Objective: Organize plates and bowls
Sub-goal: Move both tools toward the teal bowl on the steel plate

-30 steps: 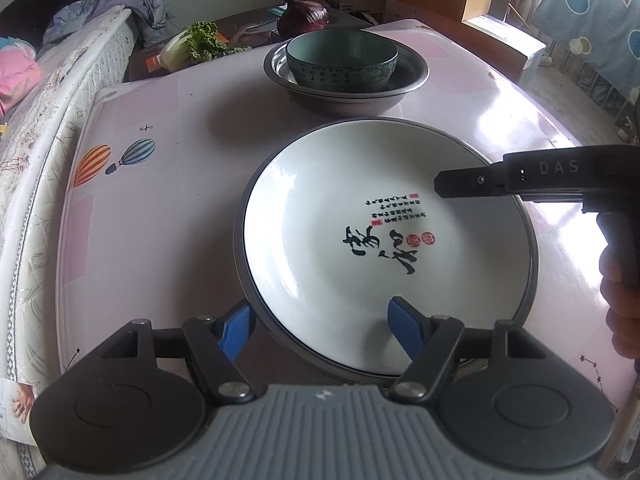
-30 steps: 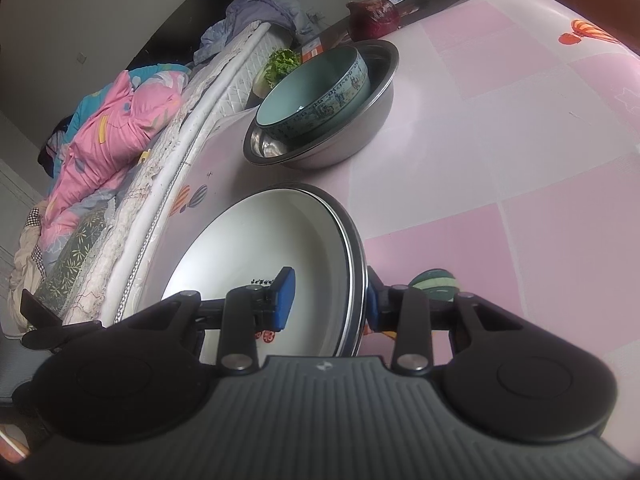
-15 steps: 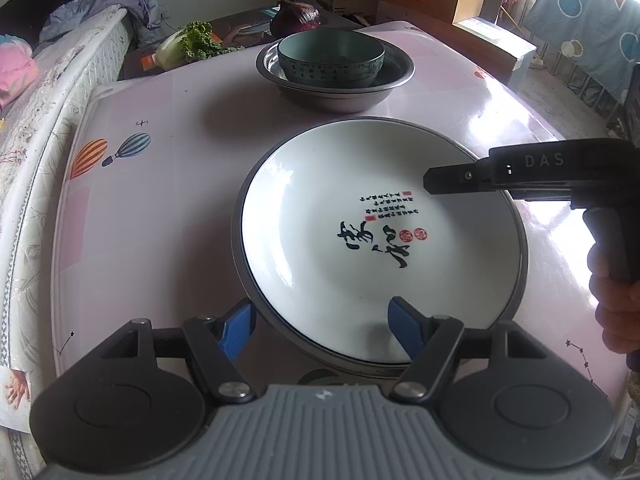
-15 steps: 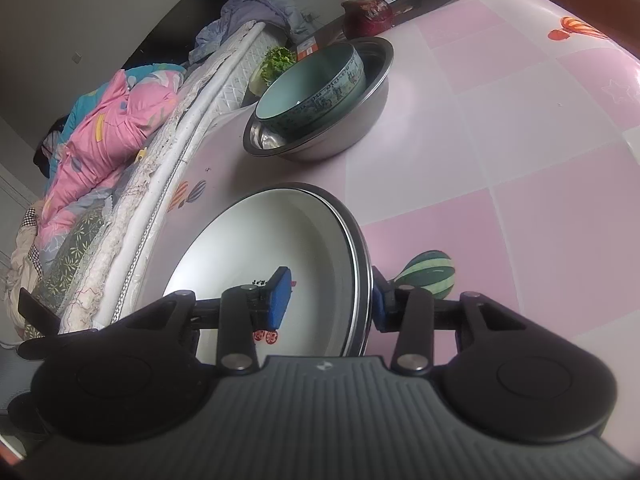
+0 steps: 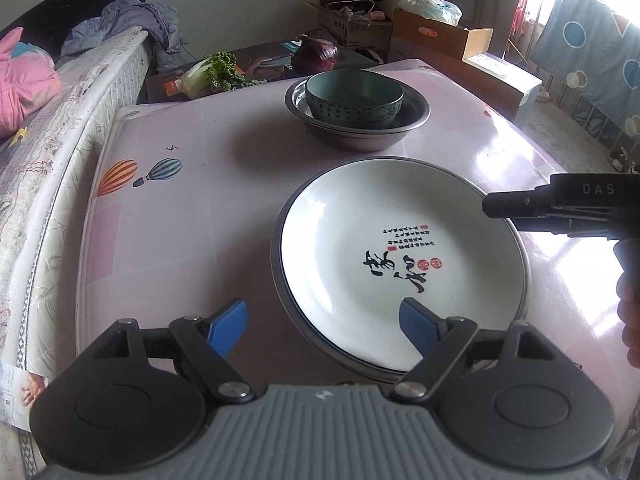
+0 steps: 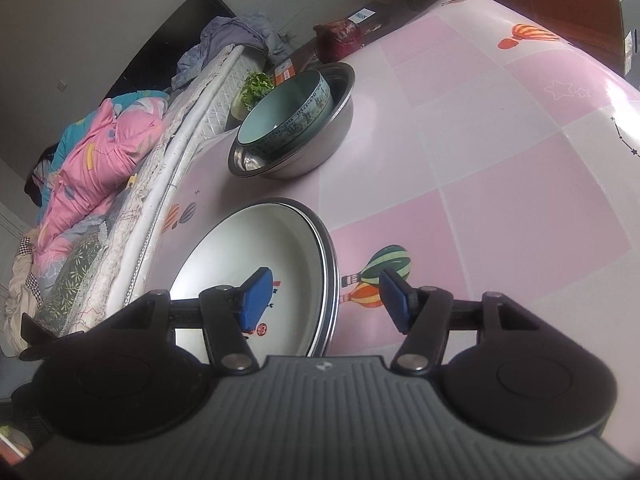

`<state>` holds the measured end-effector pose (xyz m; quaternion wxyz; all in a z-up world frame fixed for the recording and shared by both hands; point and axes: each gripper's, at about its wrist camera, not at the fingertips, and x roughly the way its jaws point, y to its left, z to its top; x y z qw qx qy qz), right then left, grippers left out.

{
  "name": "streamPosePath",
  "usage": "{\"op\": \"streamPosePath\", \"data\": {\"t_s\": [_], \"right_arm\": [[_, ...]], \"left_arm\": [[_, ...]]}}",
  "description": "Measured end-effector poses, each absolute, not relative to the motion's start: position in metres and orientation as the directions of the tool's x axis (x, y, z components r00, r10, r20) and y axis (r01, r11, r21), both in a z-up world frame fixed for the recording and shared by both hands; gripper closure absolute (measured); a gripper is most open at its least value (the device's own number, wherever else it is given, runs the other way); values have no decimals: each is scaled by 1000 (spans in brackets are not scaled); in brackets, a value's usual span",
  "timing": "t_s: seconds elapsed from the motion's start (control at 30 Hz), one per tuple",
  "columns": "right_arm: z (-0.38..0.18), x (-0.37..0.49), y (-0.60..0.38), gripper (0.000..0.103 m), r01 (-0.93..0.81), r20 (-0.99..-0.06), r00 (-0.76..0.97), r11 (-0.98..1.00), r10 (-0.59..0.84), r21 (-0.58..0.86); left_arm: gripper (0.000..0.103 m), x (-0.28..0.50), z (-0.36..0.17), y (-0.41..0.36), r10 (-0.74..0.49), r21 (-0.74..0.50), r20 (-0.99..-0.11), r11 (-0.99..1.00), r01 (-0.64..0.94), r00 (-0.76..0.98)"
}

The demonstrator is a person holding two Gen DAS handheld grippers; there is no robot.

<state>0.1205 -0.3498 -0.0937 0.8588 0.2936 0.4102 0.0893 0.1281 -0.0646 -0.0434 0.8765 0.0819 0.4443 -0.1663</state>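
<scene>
A white plate (image 5: 400, 264) with black calligraphy lies on a steel plate on the pink table (image 5: 200, 216). My left gripper (image 5: 324, 328) hovers at the plate's near rim. Its jaws are opening, and the blue pads (image 5: 228, 330) stand clear of the rim. My right gripper (image 6: 326, 300) straddles the plate's (image 6: 240, 264) right rim. Its jaws are opening too, with the rim between the pads but untouched. That same gripper (image 5: 520, 208) shows from the side over the plate's right edge. Farther back, a green bowl (image 5: 354, 100) sits inside a steel basin (image 5: 416, 116).
A bed with a pink quilt (image 6: 100, 152) runs along the table's left side. Lettuce (image 5: 216, 72) and a purple cabbage (image 5: 316, 54) lie on a low stand behind the table. Cardboard boxes (image 5: 436, 36) stand at the back right. A person's hand (image 5: 628, 312) grips the right tool.
The right jaws have spread away from the plate's rim. The left jaws have widened a little. Both grippers have drawn back slightly, and the plate has stayed on the table.
</scene>
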Motion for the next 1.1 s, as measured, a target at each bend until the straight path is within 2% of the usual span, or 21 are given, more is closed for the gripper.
{"op": "streamPosePath", "data": {"t_s": [0.2, 0.53, 0.77, 0.93, 1.1], "right_arm": [[-76, 110, -350, 35, 86, -653, 672, 839, 349, 537], [-50, 125, -341, 34, 61, -662, 688, 885, 298, 462], [-32, 168, -346, 34, 57, -646, 711, 894, 276, 444], [-38, 214, -354, 34, 71, -658, 704, 895, 267, 439], [-54, 254, -361, 41, 115, -692, 678, 894, 248, 434]], "left_arm": [[16, 130, -34, -51, -220, -17, -783, 943, 333, 582], [13, 152, -19, -33, -254, -61, -735, 948, 311, 629], [14, 207, -16, -27, -270, -117, -704, 956, 268, 657], [23, 252, -21, -35, -283, -139, -705, 954, 265, 650], [35, 295, -29, -44, -329, -210, -724, 942, 262, 606]]}}
